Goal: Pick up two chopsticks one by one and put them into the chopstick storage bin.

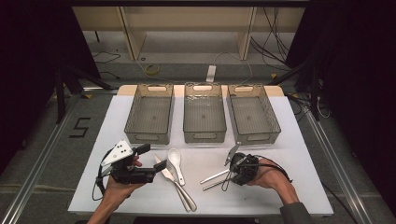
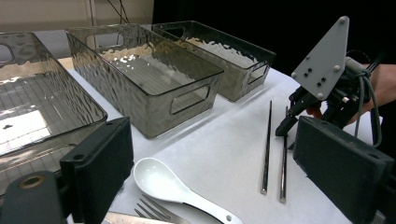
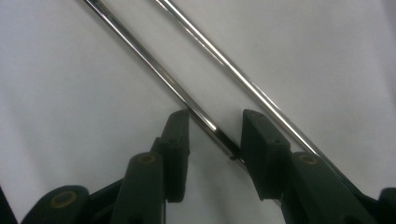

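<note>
Right gripper [image 3: 212, 140] jaws spread astride nearer chopstick [image 3: 154, 67], shaft diagonal between pads, second chopstick [image 3: 233, 70] just outside.

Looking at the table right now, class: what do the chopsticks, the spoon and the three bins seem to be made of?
Chopsticks: probably polished steel, with mirror-like glints.
Spoon: likely glazed white ceramic or melamine, smooth and glossy.
Bins: apparently smoky translucent plastic; the rippled walls show the table through them.

Black two-jaw claw [image 3: 212, 140] with brass-coloured pivot pins, grey three-cornered plate, dark trailing cable, dark sleeve [image 1: 299, 214]
</note>
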### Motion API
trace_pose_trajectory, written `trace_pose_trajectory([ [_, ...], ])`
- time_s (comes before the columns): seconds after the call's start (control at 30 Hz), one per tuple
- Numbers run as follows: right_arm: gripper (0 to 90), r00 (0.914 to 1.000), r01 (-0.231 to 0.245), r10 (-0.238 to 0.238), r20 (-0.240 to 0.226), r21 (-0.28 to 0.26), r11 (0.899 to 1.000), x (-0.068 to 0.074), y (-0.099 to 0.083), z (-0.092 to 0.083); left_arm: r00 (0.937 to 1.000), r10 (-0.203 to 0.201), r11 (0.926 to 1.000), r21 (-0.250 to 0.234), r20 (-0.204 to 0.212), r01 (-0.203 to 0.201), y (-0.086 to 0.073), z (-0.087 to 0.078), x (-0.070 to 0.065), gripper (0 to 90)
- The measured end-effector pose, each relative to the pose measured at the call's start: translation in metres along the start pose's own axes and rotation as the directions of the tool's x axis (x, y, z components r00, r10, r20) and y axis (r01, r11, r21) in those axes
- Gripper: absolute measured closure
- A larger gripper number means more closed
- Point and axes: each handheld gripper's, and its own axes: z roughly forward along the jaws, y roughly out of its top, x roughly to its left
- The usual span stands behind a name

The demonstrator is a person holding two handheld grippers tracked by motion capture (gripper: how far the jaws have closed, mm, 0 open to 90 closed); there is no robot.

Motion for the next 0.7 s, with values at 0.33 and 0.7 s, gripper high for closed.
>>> trace_pose_trajectory([
  [0.33, 65.1, 0.9999, 0.014, -0.014, 0.000, 0.041, 0.999, 0.0044, 0.0031, -0.0001, 1.0000, 0.008, 1.0000, 0.004, -0.002, -0.008, 0.0003, 0.0001, -0.0007, 11.5],
  [0.7, 71.2, 0.9979, 0.064, -0.064, 0.004, 0.063, 0.996, 0.0082, 0.0061, 0.0003, 1.0000, 0.009, 1.0000, 0.001, -0.004, -0.009, 0.0004, -0.0003, -0.0011, 11.5],
])
